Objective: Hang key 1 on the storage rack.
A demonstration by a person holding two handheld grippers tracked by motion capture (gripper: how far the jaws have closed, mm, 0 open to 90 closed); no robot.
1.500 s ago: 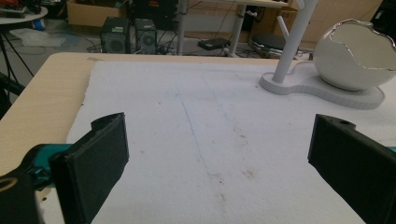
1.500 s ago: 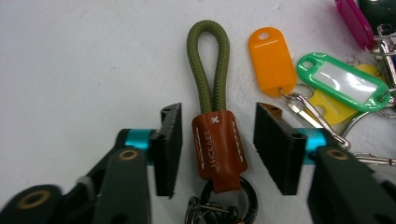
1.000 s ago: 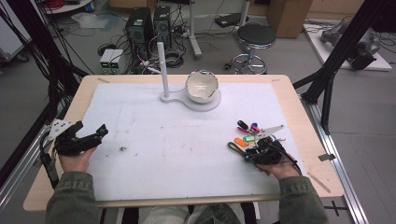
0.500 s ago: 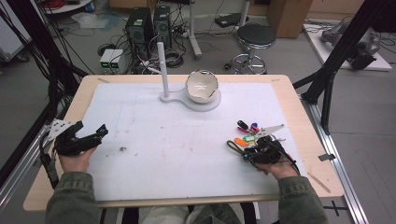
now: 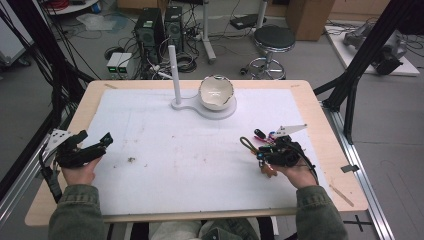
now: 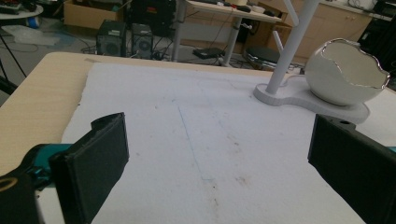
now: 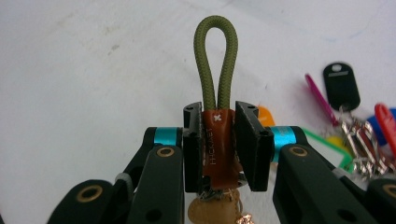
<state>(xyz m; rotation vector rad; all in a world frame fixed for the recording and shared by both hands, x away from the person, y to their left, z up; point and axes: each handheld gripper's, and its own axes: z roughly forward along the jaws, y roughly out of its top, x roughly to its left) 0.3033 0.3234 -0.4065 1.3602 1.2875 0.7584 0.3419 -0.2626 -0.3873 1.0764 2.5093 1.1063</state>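
In the right gripper view my right gripper (image 7: 219, 128) is shut on the brown leather tab (image 7: 218, 147) of a key strap. The strap's olive cord loop (image 7: 215, 60) sticks out past the jaws. From above, that gripper (image 5: 262, 154) is at the mat's right side, with the loop (image 5: 246, 144) pointing left. Keys with coloured tags (image 7: 341, 86) lie just beside it on the mat (image 5: 263, 136). My left gripper (image 5: 95, 139) rests at the left edge, open, and holds nothing. Its jaws stand wide apart in the left gripper view (image 6: 219, 158).
A white stand with an upright post (image 5: 173, 75) and a cracked-egg-shaped bowl (image 5: 216, 92) sits at the back centre of the white mat (image 5: 190, 150). The left gripper view has the same bowl (image 6: 348, 70) at far right. A small dark speck (image 5: 131, 160) marks the mat.
My right gripper has tilted and shifted slightly left with the strap, and its grey plate now shows. The left gripper has not moved.
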